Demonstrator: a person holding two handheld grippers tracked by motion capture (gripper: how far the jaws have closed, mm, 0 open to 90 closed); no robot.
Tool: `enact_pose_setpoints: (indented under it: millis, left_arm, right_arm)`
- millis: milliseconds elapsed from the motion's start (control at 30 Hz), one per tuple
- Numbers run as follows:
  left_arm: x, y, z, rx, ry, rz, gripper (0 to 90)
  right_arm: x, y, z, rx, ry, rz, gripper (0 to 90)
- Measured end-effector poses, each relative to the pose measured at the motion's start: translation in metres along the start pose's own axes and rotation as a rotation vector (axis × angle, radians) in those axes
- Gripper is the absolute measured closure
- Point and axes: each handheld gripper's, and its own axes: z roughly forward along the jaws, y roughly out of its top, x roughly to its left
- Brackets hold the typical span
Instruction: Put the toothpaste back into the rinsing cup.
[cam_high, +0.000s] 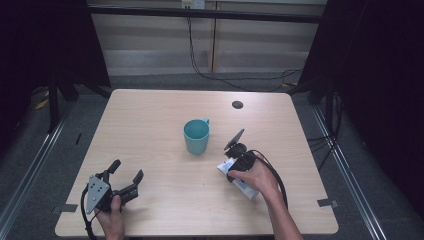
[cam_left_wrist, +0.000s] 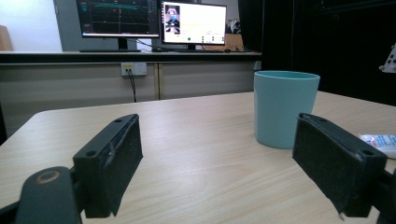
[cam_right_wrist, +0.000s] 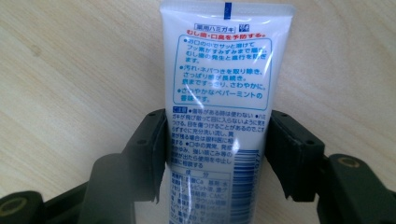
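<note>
A white toothpaste tube (cam_right_wrist: 224, 70) with blue and red print lies flat on the wooden table (cam_high: 165, 110), right of centre. My right gripper (cam_right_wrist: 217, 135) points down at it, and both black pads press on the tube's sides at mid-length. In the high view a hand holds the right gripper (cam_high: 233, 169) over the tube (cam_high: 251, 192). A teal cup (cam_high: 196, 136) stands upright at the table's middle, a little left of the tube. My left gripper (cam_high: 127, 169) rests low near the front left, open, with nothing between its jaws. From the left gripper (cam_left_wrist: 219, 140) the cup (cam_left_wrist: 285, 107) is ahead.
A small black round cap (cam_high: 237, 104) sits in the tabletop near the far edge. Black frame posts and cables stand beyond the table's back corners. Two monitors (cam_left_wrist: 191, 23) sit on a counter behind the table. The tube's end (cam_left_wrist: 380, 142) lies right of the cup.
</note>
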Motion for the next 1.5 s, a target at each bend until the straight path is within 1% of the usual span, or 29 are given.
enact_pose_setpoints:
  millis: [200, 233, 267, 300, 333, 367, 433, 467, 500, 567, 600, 667, 767, 800, 833, 867, 900, 967, 1100, 1133, 1167, 1200, 1233, 1300, 1333, 1367, 1400, 1433, 1500]
  left_arm:
    - [0.0, 0.0, 0.0, 0.0, 0.0, 0.0, 15.8]
    - [0.0, 0.0, 0.0, 0.001, 0.001, 0.006, 15.8]
    - [0.0, 0.0, 0.0, 0.0, -0.001, 0.0, 15.8]
    - [0.0, 0.0, 0.0, 0.001, 0.002, 0.007, 15.8]
    - [0.0, 0.0, 0.0, 0.0, -0.001, -0.001, 15.8]
    - [0.0, 0.0, 0.0, 0.0, -0.001, -0.001, 15.8]
    - [0.0, 0.0, 0.0, 0.001, 0.001, 0.005, 15.8]
    - [0.0, 0.0, 0.0, 0.0, 0.0, 0.0, 15.8]
    - [0.0, 0.0, 0.0, 0.0, 0.0, 0.0, 15.8]
    - [0.0, 0.0, 0.0, 0.0, 0.0, 0.001, 15.8]
    - [0.0, 0.0, 0.0, 0.0, 0.0, 0.0, 15.8]
    - [0.0, 0.0, 0.0, -0.001, 0.0, -0.001, 15.8]
    - [0.0, 0.0, 0.0, -0.001, 0.0, -0.002, 15.7]
    - [0.0, 0.0, 0.0, 0.0, 0.0, 0.0, 15.8]
    - [0.0, 0.0, 0.0, -0.001, -0.001, -0.003, 15.8]
    - [0.0, 0.0, 0.0, 0.0, 0.0, 0.0, 15.8]
    - [0.0, 0.0, 0.0, 0.0, 0.0, 0.0, 15.8]
    - [0.0, 0.0, 0.0, -0.001, -0.001, -0.003, 15.8]
    - [0.0, 0.0, 0.0, -0.001, 0.0, -0.003, 15.8]
    - [0.0, 0.0, 0.0, -0.001, 0.0, -0.004, 15.8]
    - [0.0, 0.0, 0.0, -0.001, 0.0, -0.004, 15.8]
    - [0.0, 0.0, 0.0, -0.001, 0.0, -0.003, 15.8]
    - [0.0, 0.0, 0.0, -0.001, 0.0, -0.003, 15.8]
    - [0.0, 0.0, 0.0, -0.001, 0.0, -0.003, 15.8]
    - [0.0, 0.0, 0.0, -0.001, 0.0, -0.003, 15.8]
    - [0.0, 0.0, 0.0, -0.001, 0.0, -0.003, 15.8]
    - [0.0, 0.0, 0.0, 0.0, 0.0, -0.003, 15.8]
    - [0.0, 0.0, 0.0, 0.0, 0.0, -0.003, 15.8]
    - [0.0, 0.0, 0.0, -0.001, -0.001, -0.003, 15.8]
  right_arm:
    - [0.001, 0.001, 0.0, 0.006, -0.008, 0.003, 43.7]
    - [0.002, 0.001, 0.0, 0.005, -0.015, 0.005, 45.4]
    - [0.002, 0.0, 0.0, 0.004, -0.014, 0.008, 46.7]
    - [0.001, 0.0, -0.001, 0.001, -0.007, 0.011, 49.4]
    - [0.0, 0.0, -0.001, 0.002, 0.001, 0.013, 50.8]
    - [0.0, 0.0, -0.001, 0.002, 0.001, 0.013, 50.8]
    - [-0.002, 0.0, -0.002, 0.002, 0.015, 0.027, 54.0]
    - [-0.004, -0.001, -0.004, -0.001, 0.028, 0.037, 58.2]
    - [-0.004, -0.001, -0.004, -0.001, 0.028, 0.037, 58.2]
    - [-0.006, -0.001, -0.006, -0.006, 0.043, 0.043, 62.7]
    - [-0.009, -0.003, -0.007, -0.016, 0.06, 0.05, 65.3]
    - [-0.01, -0.004, -0.008, -0.021, 0.068, 0.05, 66.8]
    - [-0.011, -0.004, -0.009, -0.024, 0.074, 0.055, 67.7]
    - [-0.013, -0.006, -0.01, -0.035, 0.091, 0.059, 68.5]
    - [-0.013, -0.006, -0.01, -0.035, 0.091, 0.059, 68.5]
    - [-0.015, -0.008, -0.01, -0.04, 0.105, 0.068, 69.0]
    - [-0.015, -0.008, -0.01, -0.04, 0.105, 0.068, 69.0]
    - [-0.016, -0.01, -0.01, -0.049, 0.121, 0.075, 69.3]
    - [-0.017, -0.012, -0.013, -0.06, 0.14, 0.074, 69.7]
    - [-0.017, -0.012, -0.016, -0.071, 0.166, 0.074, 69.8]
    - [-0.017, -0.012, -0.016, -0.071, 0.166, 0.074, 69.8]
    - [-0.018, -0.013, -0.018, -0.092, 0.193, 0.07, 69.7]
    - [-0.017, -0.013, -0.02, -0.099, 0.201, 0.076, 69.7]
    - [-0.017, -0.013, -0.021, -0.109, 0.207, 0.073, 69.8]
    - [-0.017, -0.014, -0.024, -0.124, 0.219, 0.074, 69.8]
    - [-0.017, -0.014, -0.024, -0.124, 0.219, 0.074, 69.8]
    - [-0.017, -0.014, -0.026, -0.144, 0.234, 0.074, 69.7]
    - [-0.017, -0.014, -0.026, -0.144, 0.234, 0.074, 69.7]
    - [-0.017, -0.015, -0.029, -0.162, 0.238, 0.077, 69.8]
